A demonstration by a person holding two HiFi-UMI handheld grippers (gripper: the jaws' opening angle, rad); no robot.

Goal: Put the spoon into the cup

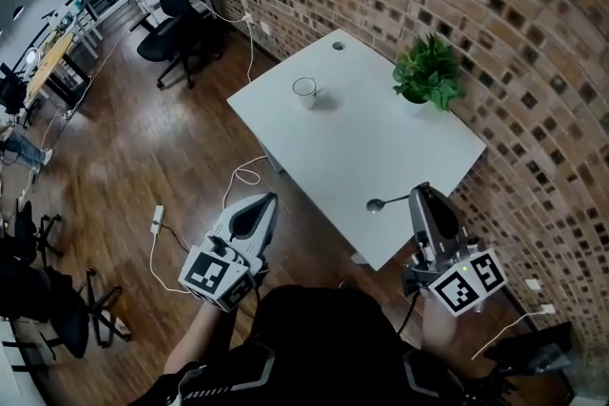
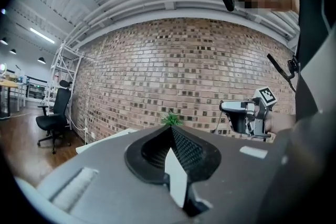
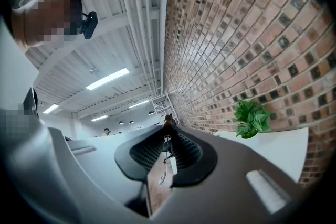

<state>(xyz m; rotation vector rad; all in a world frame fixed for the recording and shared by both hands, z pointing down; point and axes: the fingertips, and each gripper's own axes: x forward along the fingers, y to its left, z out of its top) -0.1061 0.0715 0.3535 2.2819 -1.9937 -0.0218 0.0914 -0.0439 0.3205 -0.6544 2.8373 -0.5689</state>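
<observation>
In the head view a metal spoon lies on the white table near its front edge, its bowl pointing left. A white cup stands upright at the table's far left. My right gripper is level beside the spoon's handle end, its jaws shut with nothing between them; its own view shows no spoon. Whether it touches the handle I cannot tell. My left gripper hangs off the table's left side over the floor, shut and empty.
A green potted plant stands at the table's far right against the brick wall. White cables trail on the wooden floor at the left. Black office chairs stand further back.
</observation>
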